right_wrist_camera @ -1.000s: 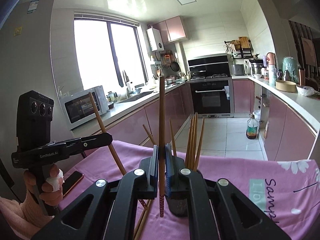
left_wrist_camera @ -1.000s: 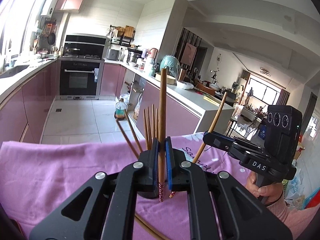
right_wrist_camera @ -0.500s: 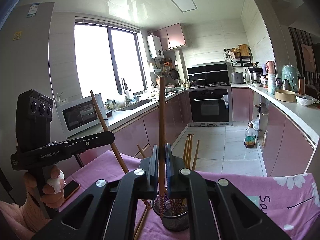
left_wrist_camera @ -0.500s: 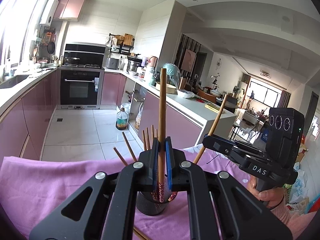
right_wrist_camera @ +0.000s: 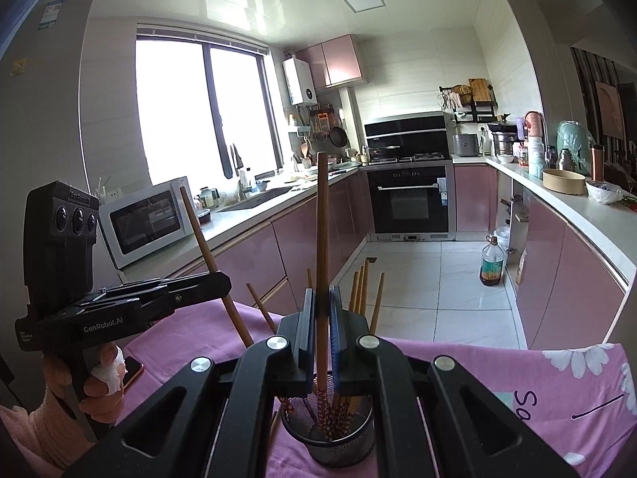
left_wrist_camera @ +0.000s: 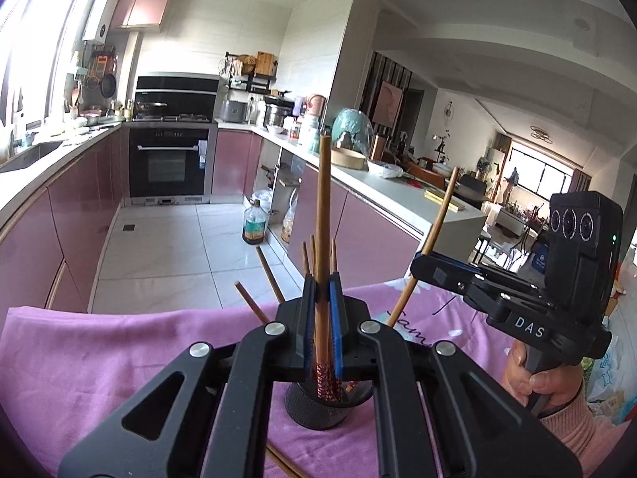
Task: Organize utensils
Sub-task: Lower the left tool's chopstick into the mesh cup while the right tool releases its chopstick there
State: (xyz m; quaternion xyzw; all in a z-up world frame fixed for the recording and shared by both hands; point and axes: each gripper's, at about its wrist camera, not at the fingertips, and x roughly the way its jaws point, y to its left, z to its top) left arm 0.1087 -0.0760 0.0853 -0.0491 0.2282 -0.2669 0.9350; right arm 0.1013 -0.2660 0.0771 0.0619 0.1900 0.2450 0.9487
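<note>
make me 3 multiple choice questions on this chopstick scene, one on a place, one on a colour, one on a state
1. Where does the mesh holder stand?
A. on the cloth
B. on the floor
C. in the sink

2. What colour is the cloth?
A. green
B. pink-purple
C. white

3. How do the jaws of the right gripper stand?
A. wide open, empty
B. shut on a spoon
C. shut on a chopstick

Answers:
1 A, the holder's base rests on the cloth in both views.
2 B, the fabric under the holder is pink-purple.
3 C, the blue pads press an upright brown chopstick above the holder; the left gripper grips its own chopstick likewise.
</note>
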